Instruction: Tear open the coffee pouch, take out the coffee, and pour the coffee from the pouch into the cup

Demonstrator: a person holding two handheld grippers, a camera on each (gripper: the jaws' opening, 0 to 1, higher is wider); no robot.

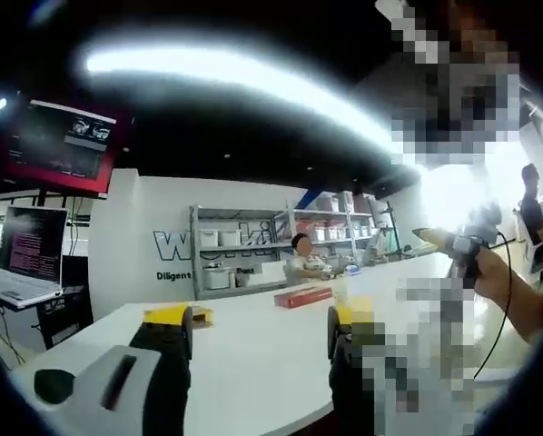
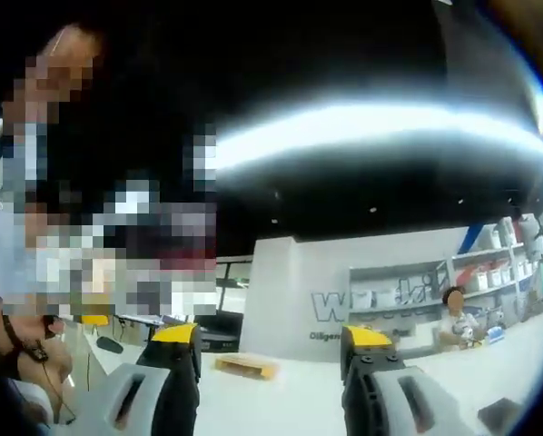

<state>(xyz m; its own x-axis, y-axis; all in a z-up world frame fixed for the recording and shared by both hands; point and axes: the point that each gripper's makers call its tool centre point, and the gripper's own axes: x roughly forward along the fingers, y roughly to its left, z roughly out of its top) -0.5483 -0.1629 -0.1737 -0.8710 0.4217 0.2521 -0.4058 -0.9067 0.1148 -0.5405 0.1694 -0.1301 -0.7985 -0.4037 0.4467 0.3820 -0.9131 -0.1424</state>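
Both grippers raised, looking out across a white rounded table (image 1: 253,341) — nothing held. Left gripper (image 1: 262,331): yellow-tipped jaws spread, bare table between them. Right gripper (image 2: 270,350): jaws apart, likewise empty. Coffee pouch and cup: cannot place either; a flat red box (image 1: 302,296) lies far across the table. Judged: tearing, removing, pouring all still to do.

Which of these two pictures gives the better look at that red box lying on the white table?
The left gripper view. There the red box lies flat on the white table, beyond the open gripper fingers, and its long shape and colour are plain. In the right gripper view I cannot make it out; a yellowish flat thing lies on the table there.
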